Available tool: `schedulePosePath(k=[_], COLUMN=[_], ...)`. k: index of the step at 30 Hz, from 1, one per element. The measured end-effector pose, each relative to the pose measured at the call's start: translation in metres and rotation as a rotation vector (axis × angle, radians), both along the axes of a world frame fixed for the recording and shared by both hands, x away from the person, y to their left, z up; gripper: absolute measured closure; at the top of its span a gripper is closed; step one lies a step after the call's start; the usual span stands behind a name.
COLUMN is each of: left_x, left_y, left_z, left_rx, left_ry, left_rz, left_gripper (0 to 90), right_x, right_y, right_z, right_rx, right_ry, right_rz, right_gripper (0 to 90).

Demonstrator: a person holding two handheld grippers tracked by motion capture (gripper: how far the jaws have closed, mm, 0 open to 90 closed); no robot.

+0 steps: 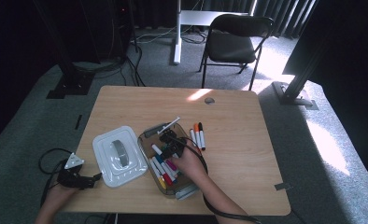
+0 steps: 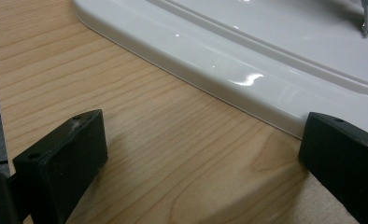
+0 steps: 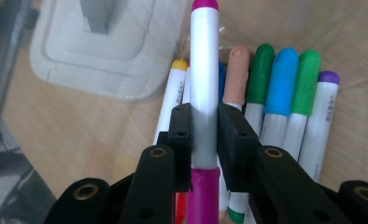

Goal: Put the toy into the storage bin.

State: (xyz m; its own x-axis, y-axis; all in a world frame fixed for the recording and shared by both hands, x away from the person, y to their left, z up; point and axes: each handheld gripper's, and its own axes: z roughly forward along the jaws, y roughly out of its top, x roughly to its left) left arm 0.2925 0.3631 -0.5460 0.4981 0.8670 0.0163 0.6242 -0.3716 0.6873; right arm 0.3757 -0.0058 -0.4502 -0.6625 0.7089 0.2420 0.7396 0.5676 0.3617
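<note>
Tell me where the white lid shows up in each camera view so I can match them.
High view: white lid lies left of centre, beside the clear box.
Left gripper view: lid's glossy edge runs across the top, beyond the open jaws.
Right gripper view: top left, blurred.
Shared landmark: the wooden table.

Magenta-capped white marker point(image 3: 204, 70) clamped above tray markers point(image 3: 285, 93).
</note>
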Motion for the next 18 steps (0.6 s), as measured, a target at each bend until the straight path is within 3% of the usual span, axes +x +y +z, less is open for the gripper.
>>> schedulePosePath(k=[9, 13, 18], left_x=[0.0, 0.0, 0.0], left_y=[0.0, 0.0, 0.0], left_z=[0.0, 0.0, 0.0], left_rx=[-0.003, -0.003, -0.003], left_ry=[0.002, 0.002, 0.002], left_rz=[0.001, 0.001, 0.001], left_gripper=[1.7, 1.7, 1.6], right_x=[0.003, 0.003, 0.0], right_y=[0.008, 0.01, 0.013], right_z=[-0.005, -0.007, -0.012], right_rx=[-0.056, -0.058, -0.077], right_ry=[0.029, 0.056, 0.068], right_rz=[0.021, 0.038, 0.054], right_gripper=[76.3, 75.8, 70.7])
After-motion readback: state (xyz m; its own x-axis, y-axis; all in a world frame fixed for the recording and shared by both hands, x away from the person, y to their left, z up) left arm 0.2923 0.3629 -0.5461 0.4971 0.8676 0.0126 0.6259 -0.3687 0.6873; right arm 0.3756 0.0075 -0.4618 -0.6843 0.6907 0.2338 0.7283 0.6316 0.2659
